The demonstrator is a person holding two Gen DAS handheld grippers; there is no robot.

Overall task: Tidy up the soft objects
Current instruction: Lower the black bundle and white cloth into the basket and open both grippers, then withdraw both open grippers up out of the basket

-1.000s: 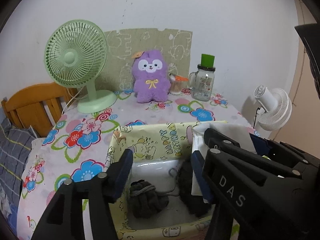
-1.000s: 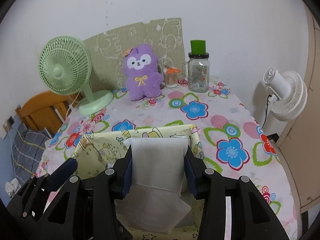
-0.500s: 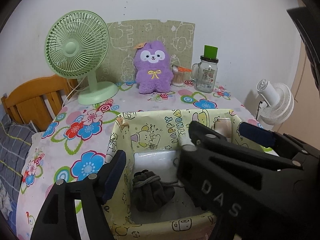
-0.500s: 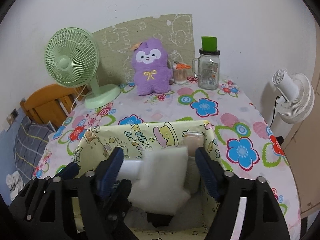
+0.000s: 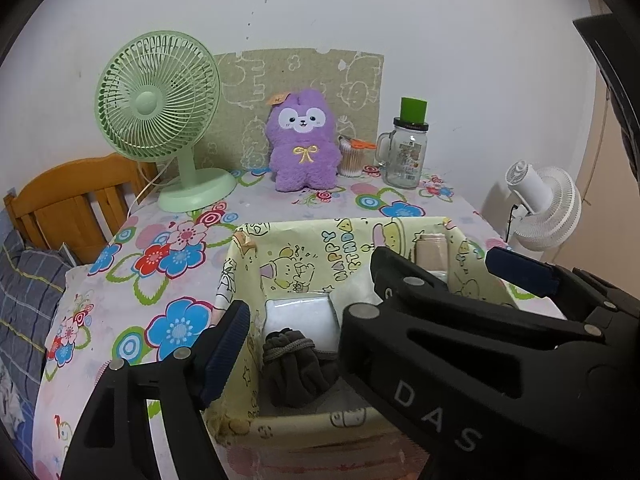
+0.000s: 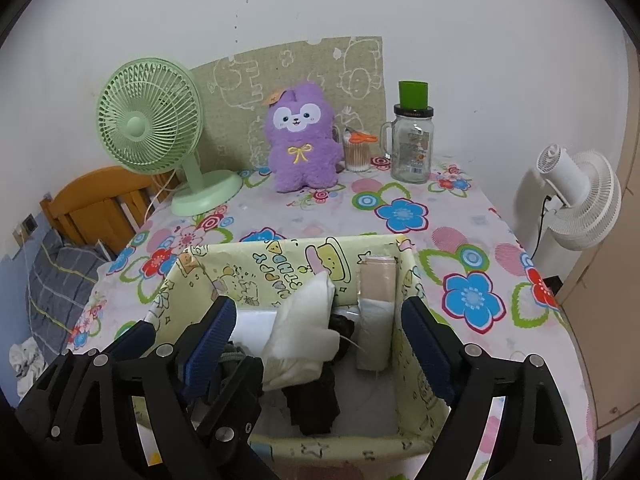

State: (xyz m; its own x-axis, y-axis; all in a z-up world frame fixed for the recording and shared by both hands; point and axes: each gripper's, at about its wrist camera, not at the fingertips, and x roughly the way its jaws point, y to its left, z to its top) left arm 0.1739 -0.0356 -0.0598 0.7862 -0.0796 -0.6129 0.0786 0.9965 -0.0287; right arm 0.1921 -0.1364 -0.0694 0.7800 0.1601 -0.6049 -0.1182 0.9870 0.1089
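At approx 9 o'clock of the yellow cartoon-print fabric bin (image 6: 404, 364), the left gripper (image 6: 188, 344) is being held w/ jaws spread, nothing gripped; one blue pad is sitting just outside the bin's left wall. Inside the bin, L to R: a dark grey knotted sock bundle (image 5: 298, 368) is lying at 7 o'clock, a white folded cloth (image 6: 304, 332) is slumping mid-bin over dark fabric, and a beige-and-white rolled cloth (image 6: 376, 304) is leaning on the right wall at 2 o'clock. The right gripper (image 6: 316, 344) is being held above the bin, jaws wide apart, the white cloth lying loose betw. them, not pinched.

Step judged: drop-off of the white cloth is being finished. Next move prob. calls for lifting the right gripper clear w/o snagging the cloth, then locating another soft item, e.g. the purple plush toy (image 6: 300, 140) at 12 o'clock.
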